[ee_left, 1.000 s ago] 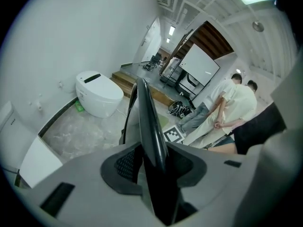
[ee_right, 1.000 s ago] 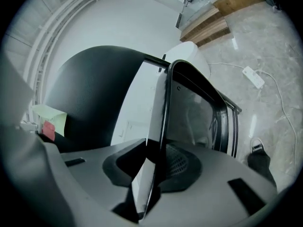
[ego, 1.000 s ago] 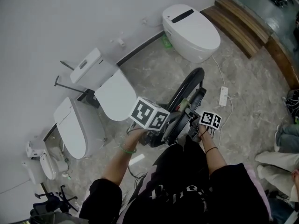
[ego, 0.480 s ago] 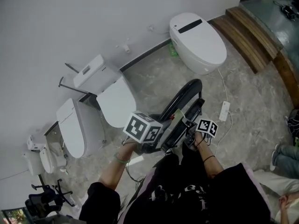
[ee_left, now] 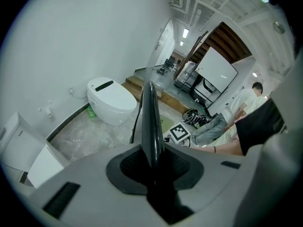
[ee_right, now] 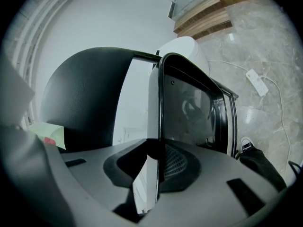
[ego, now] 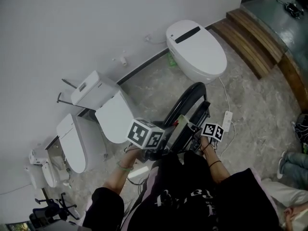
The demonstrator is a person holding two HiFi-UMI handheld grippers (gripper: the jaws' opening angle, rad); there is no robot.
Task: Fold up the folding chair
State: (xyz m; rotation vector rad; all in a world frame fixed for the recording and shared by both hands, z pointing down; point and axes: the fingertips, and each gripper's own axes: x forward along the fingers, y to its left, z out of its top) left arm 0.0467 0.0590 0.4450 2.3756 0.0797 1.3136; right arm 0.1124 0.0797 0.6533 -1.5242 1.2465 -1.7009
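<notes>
Folding chair [ego: 188,100] is being held by both claws, collapsed close to flat, in front of the person's legs. Left gripper [ee_left: 152,161] is clamping a thin black edge of the frame, its jaws having just been closing onto it. Right gripper [ee_right: 158,171] is likewise pinching a thin dark panel edge, jaws narrow. Each claw is taking one side, apparently to press the two halves together and steady the chair on edge. The chair is standing apart from the white toilet [ego: 196,49] by the wall, over the marble floor [ego: 250,95]. Judgement: folding is looking essentially complete, with thin edges slipping from the pads as the risk.
</notes>
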